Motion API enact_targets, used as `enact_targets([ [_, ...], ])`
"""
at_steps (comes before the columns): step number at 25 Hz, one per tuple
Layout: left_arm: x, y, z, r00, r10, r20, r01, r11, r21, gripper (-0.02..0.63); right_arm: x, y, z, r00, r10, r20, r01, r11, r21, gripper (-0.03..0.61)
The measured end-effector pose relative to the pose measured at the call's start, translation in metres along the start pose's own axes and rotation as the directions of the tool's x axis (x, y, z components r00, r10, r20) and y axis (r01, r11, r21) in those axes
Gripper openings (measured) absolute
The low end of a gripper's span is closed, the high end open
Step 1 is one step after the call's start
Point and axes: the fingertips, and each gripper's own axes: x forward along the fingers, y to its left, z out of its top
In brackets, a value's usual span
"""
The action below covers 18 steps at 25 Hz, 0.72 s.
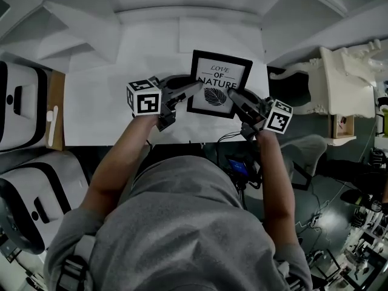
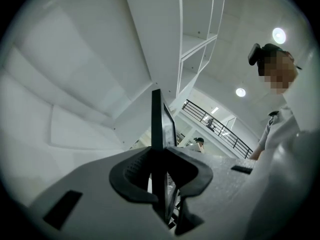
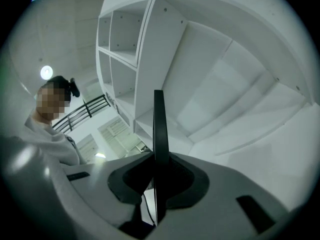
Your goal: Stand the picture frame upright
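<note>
At mid-picture over the bench [image 1: 97, 111], the picture frame [image 1: 219, 80] is being clamped by the left claw [image 1: 191, 90] and right claw [image 1: 235, 97], apparently raised, not yet stood alone.

The picture frame [image 1: 218, 83] is over the right half of the surface [image 1: 103, 114], nearer its near edge than its far one. The left hand-held gripper [image 1: 195, 90] clamps the frame's left side and the right hand-held gripper [image 1: 235, 97] its right side. Shelving [image 2: 200, 39] rises behind the far edge.
</note>
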Motion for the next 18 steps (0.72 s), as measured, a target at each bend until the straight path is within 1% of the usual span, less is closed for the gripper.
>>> enact_targets([
  [2,-0.004,0.006,0.003,1.000,0.001,-0.002,-0.001,1.000,0.006,0.078,0.008,-0.005,-0.004,0.999,-0.026,-0.043,0.025,0.999,-0.034,0.063],
  [4,-0.012,0.014,0.014,1.000,0.001,0.002,-0.001,1.000,0.007,0.077,0.023,-0.009,0.000,0.997,-0.043,-0.059,0.040,0.998,-0.055,0.073],
  [7,-0.029,0.040,0.031,1.000,-0.015,0.010,0.015,1.000,-0.012,0.075,0.052,-0.022,0.010,0.998,-0.056,-0.035,0.054,0.996,-0.071,0.142],
  [10,-0.033,0.055,0.034,0.999,-0.029,0.023,0.030,0.999,-0.040,0.074,0.061,-0.034,0.011,0.996,-0.080,-0.026,0.078,0.993,-0.091,0.144],
  [14,-0.034,0.047,0.038,0.999,-0.023,0.024,0.025,0.999,-0.047,0.074,0.056,-0.034,0.013,0.983,-0.177,-0.042,0.170,0.976,-0.138,0.138],
  [16,-0.035,0.046,0.039,1.000,-0.023,0.019,0.024,0.999,-0.043,0.073,0.056,-0.037,0.012,0.975,-0.218,-0.051,0.208,0.966,-0.154,0.117],
  [18,-0.034,0.049,0.037,1.000,-0.016,0.010,0.016,1.000,-0.021,0.074,0.056,-0.040,0.011,0.971,-0.234,-0.049,0.224,0.962,-0.158,0.108],
])
